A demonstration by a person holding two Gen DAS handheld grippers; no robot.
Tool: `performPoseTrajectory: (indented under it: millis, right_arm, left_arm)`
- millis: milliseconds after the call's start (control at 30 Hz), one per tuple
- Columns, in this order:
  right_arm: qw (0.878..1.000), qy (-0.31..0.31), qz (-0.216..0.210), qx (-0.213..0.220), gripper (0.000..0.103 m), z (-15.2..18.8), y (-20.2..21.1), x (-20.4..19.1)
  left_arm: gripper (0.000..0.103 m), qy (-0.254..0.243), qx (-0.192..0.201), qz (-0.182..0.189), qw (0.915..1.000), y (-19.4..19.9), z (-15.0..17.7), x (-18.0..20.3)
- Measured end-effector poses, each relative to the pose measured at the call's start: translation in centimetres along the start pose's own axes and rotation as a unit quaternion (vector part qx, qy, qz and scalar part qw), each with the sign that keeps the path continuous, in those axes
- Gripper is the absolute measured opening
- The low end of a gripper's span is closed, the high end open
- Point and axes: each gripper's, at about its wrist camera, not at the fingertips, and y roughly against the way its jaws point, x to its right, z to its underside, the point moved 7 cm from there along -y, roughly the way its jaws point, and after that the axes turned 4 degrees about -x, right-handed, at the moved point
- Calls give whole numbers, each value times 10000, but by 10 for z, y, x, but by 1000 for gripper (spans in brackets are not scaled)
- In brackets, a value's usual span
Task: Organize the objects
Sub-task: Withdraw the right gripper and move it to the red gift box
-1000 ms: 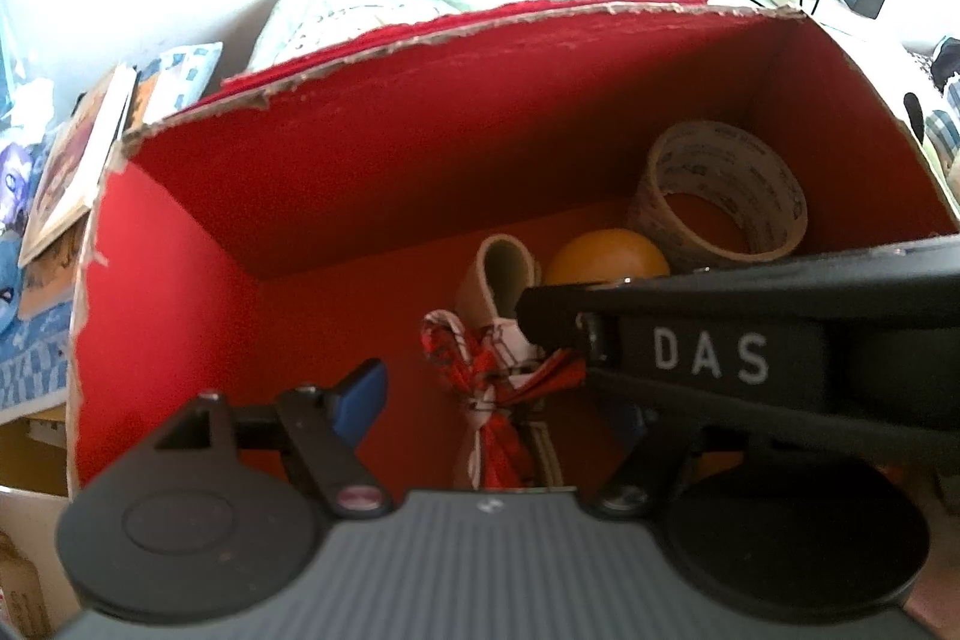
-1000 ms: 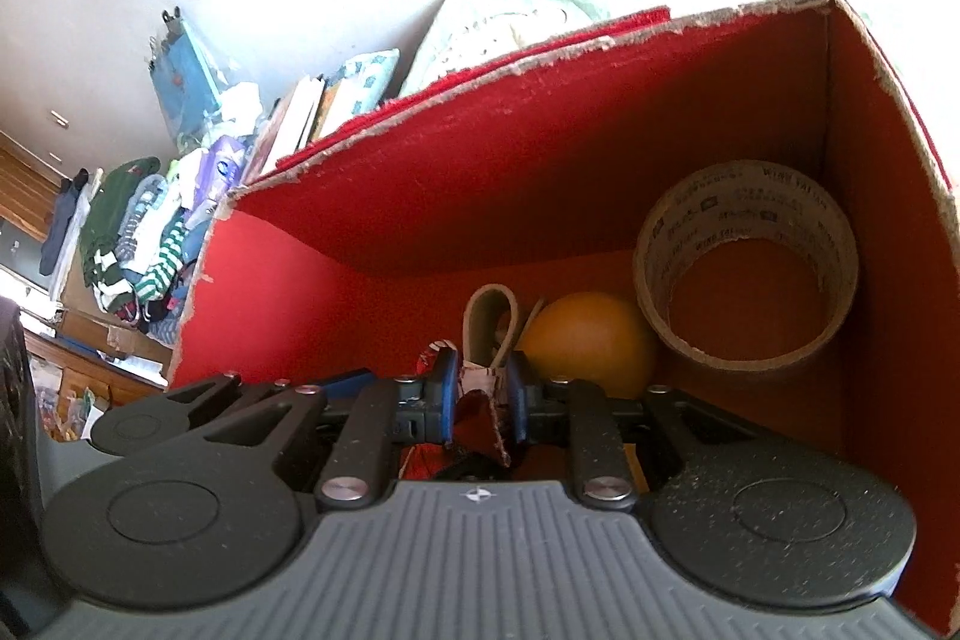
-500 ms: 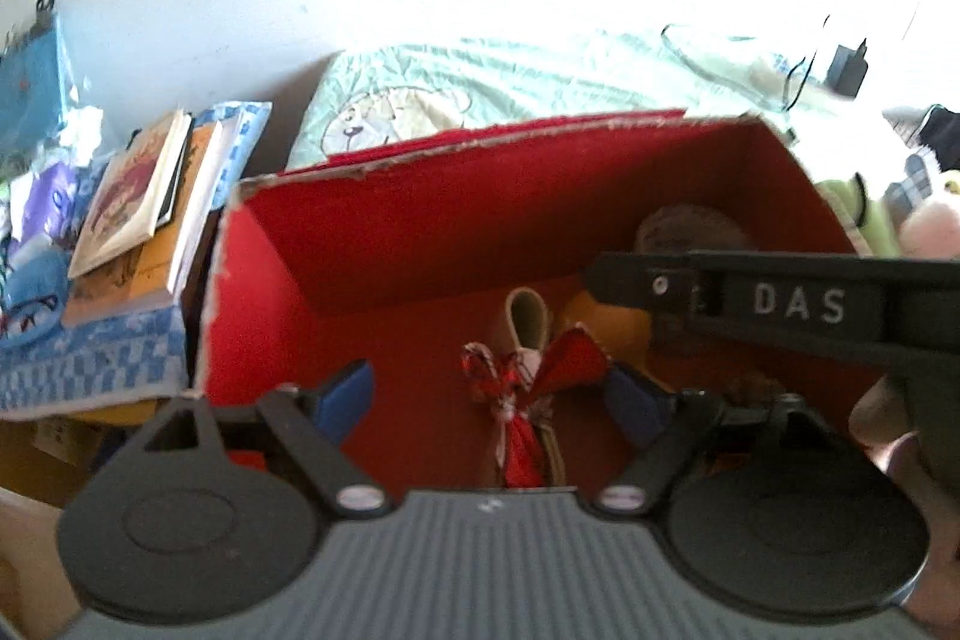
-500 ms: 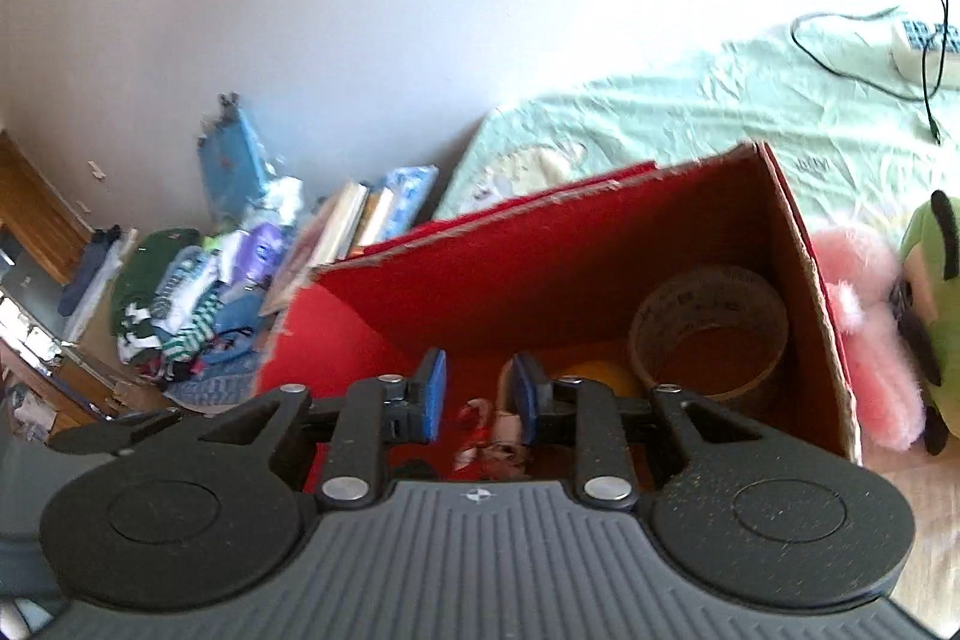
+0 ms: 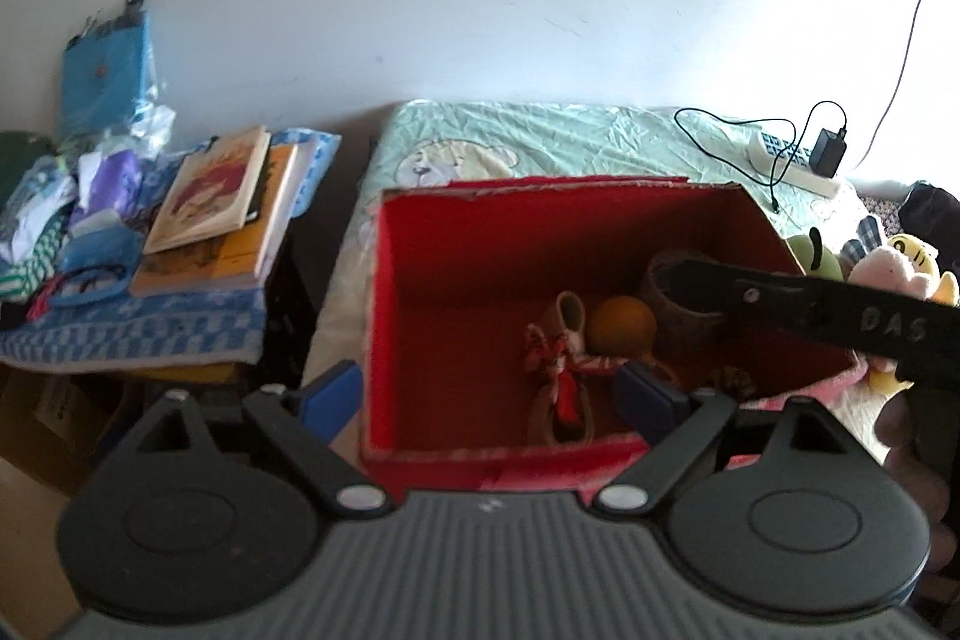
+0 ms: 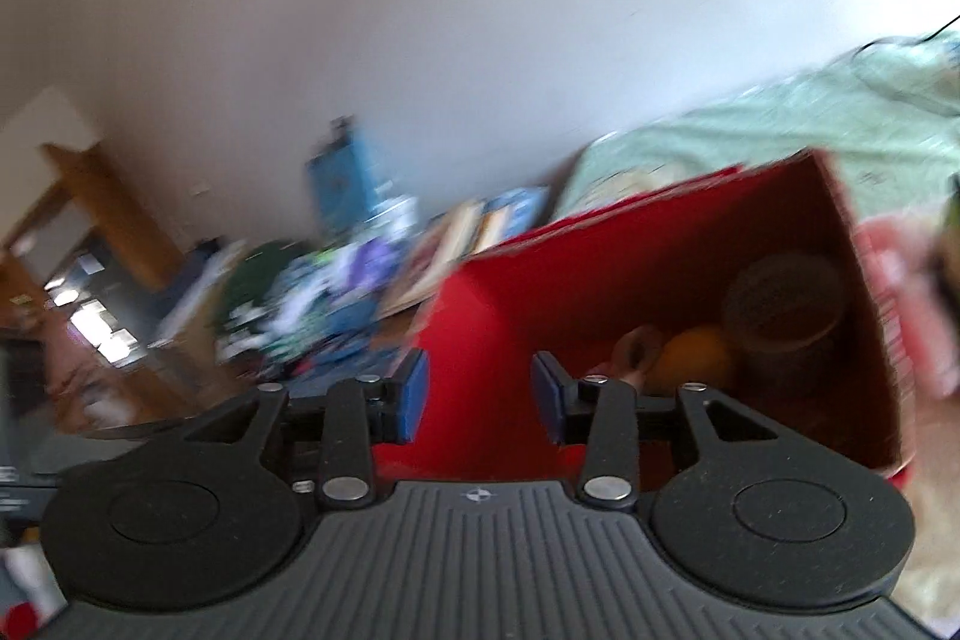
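Note:
A red cardboard box (image 5: pixel 474 280) stands on the bed, also in the blurred right wrist view (image 6: pixel 540 292). Inside lie a red-and-white patterned cloth item (image 5: pixel 558 370), an orange ball (image 5: pixel 621 325) and a roll of tape (image 5: pixel 684 304). My left gripper (image 5: pixel 489 391) is open and empty, above the box's near edge. My right gripper (image 6: pixel 480 394) is open and empty, above the box's left wall; its black body (image 5: pixel 840 316) crosses the left wrist view over the box's right side.
Soft toys (image 5: pixel 888 268) lie right of the box. A pale green sheet (image 5: pixel 570 142) covers the bed, with a power strip and charger (image 5: pixel 804 160) at the back. Books (image 5: pixel 222 208) and clutter (image 5: pixel 78 196) fill a side table on the left.
My right gripper let go of the cloth item inside the box and opened. Both grippers have pulled up and back out of the box.

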Motion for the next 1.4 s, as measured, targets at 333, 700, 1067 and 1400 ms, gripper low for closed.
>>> performPoseTrajectory:
  millis: [333,700,1067,1400]
  right_arm:
    - [9938,-27,-257,-1086,42,52,-31,-3]
    - [9742,-867,76,-2084,43,101,-74,21]
    - [9650,-1025,119,-2411,44,117,-86,18]
    - [9616,-822,-58,-2616,39,112,-47,16]
  left_arm:
    - [92,320,-622,479,9964,-1,67,-22]
    - [94,416,-1334,207,9900,-46,127,-15]
    - [83,501,-1441,179,9881,-66,127,-25]
    - [83,279,-1566,321,9867,-61,130,-9]
